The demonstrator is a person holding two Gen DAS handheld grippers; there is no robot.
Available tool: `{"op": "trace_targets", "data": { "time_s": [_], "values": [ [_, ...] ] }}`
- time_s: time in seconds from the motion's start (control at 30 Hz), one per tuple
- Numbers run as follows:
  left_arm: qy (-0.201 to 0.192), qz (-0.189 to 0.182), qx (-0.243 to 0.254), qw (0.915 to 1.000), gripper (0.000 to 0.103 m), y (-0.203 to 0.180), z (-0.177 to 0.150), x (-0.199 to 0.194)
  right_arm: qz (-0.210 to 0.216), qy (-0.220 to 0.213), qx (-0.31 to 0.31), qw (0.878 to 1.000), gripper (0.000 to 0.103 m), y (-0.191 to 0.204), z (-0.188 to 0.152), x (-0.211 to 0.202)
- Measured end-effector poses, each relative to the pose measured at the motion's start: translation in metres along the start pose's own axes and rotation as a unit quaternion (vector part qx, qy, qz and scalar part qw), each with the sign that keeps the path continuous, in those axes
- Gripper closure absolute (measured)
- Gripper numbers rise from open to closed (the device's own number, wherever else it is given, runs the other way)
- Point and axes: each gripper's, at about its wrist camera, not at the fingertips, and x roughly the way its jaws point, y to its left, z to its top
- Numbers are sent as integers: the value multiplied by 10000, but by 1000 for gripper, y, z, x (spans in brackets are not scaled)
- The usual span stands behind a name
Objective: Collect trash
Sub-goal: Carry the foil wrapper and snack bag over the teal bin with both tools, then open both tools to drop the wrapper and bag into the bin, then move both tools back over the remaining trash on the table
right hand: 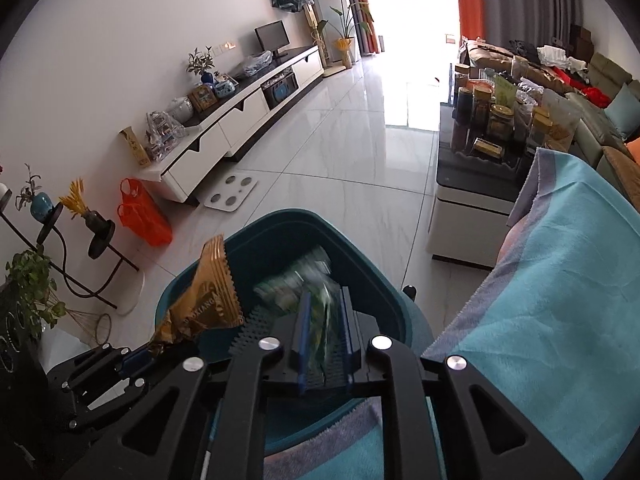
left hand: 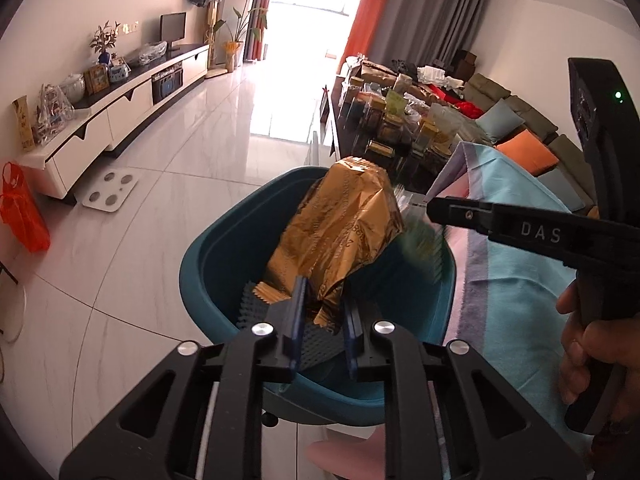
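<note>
While both claws hang over the teal round plastic bin (left hand: 208, 248) at lower centre of each wrist view, each has one piece of trash, so both can go in at one go.

Left claw (left hand: 324, 296): narrow, pinching the twisted tail of a crinkled gold foil wrapper (left hand: 344, 220). The wrapper stands up above the pads, over the bin's opening. Gripping it by the tail likely leaves the bulky body free to fall straight in.

Right claw (right hand: 326, 296): narrow too, with a green printed packet (right hand: 296, 284) between the pads. The packet is motion-blurred, so I cannot tell if it is pinched or already slipping. It is over the bin's inside, clear of the rim.

A light-blue terry cloth (left hand: 520, 280) fills the right of the frame, right beside the bin. The person's hand (left hand: 592, 344) grips the right tool's handle at far right.

My read: drop stage, nearly done for these two.
</note>
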Motion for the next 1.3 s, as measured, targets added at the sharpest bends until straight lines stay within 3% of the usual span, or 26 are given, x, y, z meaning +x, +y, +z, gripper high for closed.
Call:
{"op": "trace_targets", "data": {
  "time_s": [0.27,0.47,0.77,0.97,1.13,1.3],
  "values": [
    [-65,102,-57,9999,81,7,4,9,30,-72,77,9999,77,-3,4,-3],
    [-203,113,-76,9997,70,9,4,-5,24,-167,108,9998,75,-5,6,-11],
    [-811,103,151,9965,35,-12,9,-59,-35,-639,119,9979,51,-12,-6,-51],
    [-1221,112,354,9918,14,-32,11,-95,-153,-1083,87,9940,29,-19,-22,-87],
    [-1426,102,388,9890,6,-49,11,-117,-266,-1530,83,9878,12,-28,-43,-125],
    [-1585,-77,410,9865,6,-70,7,-138,-410,-1965,110,9796,7,-41,-66,-168]
  ]
}}
